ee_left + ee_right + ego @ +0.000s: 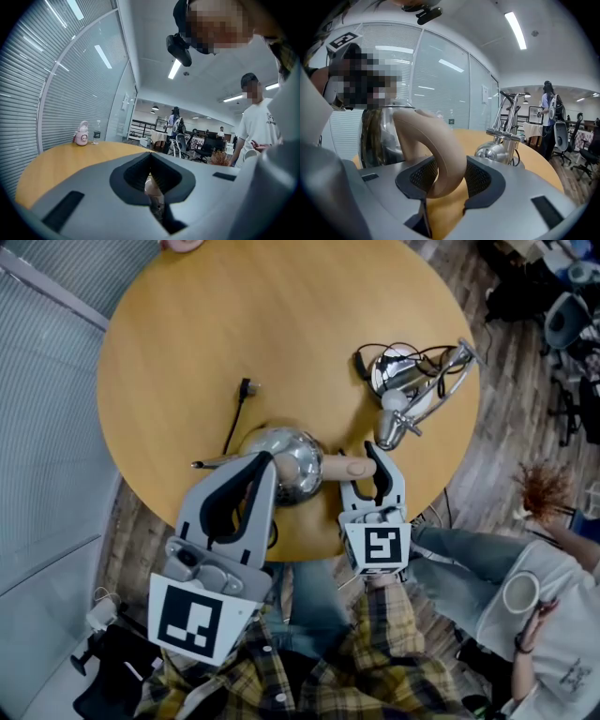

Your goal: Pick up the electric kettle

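Electric kettle [292, 460]: at the near edge of the counter [187, 352].
Right claw [378, 468]: I grasp the kettle's beige handle [440, 154].
Left claw [253, 470]: mine, clenched, jaws together, over the kettle's body.

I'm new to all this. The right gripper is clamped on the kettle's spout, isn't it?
Not the spout. The right gripper is clamped on the kettle's beige handle. The right gripper view shows this, with the curved handle pinched between the two jaws.
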A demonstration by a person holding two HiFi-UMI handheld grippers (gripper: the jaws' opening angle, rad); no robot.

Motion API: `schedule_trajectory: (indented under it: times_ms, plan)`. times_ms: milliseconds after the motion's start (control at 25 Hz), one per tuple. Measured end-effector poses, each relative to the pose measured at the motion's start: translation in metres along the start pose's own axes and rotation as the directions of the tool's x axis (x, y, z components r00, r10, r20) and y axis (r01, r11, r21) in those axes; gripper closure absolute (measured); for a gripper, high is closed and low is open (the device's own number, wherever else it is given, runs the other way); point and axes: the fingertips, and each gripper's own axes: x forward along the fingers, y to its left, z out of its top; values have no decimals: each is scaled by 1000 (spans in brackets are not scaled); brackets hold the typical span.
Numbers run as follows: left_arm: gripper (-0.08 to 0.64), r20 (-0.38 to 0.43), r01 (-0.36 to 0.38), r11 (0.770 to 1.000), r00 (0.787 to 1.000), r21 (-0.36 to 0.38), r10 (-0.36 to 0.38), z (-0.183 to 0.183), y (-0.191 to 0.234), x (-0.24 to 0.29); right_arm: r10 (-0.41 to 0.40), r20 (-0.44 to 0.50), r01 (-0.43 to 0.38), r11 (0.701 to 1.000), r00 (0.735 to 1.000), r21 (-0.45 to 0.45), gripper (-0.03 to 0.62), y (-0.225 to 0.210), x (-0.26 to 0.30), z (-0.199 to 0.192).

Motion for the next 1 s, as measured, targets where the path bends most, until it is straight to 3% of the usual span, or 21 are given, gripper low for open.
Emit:
schedule_trajectory:
  times_ms: [200, 640, 1000]
  plan:
    - [557, 1, 4, 1000, 1000, 0, -4, -1, 2, 1, -1, 31, 1, 1000, 1000, -21, 454, 2, 10, -3]
    - [558, 6, -6, 1000, 1000, -2, 6, 3, 10, -1, -90, 59, 80, 985, 994, 152, 497, -5, 9, 3]
    - [558, 20, -15, 1000, 1000, -7, 15, 9, 16, -3, -157, 54, 145, 973, 986, 177, 500, -6, 6, 9]
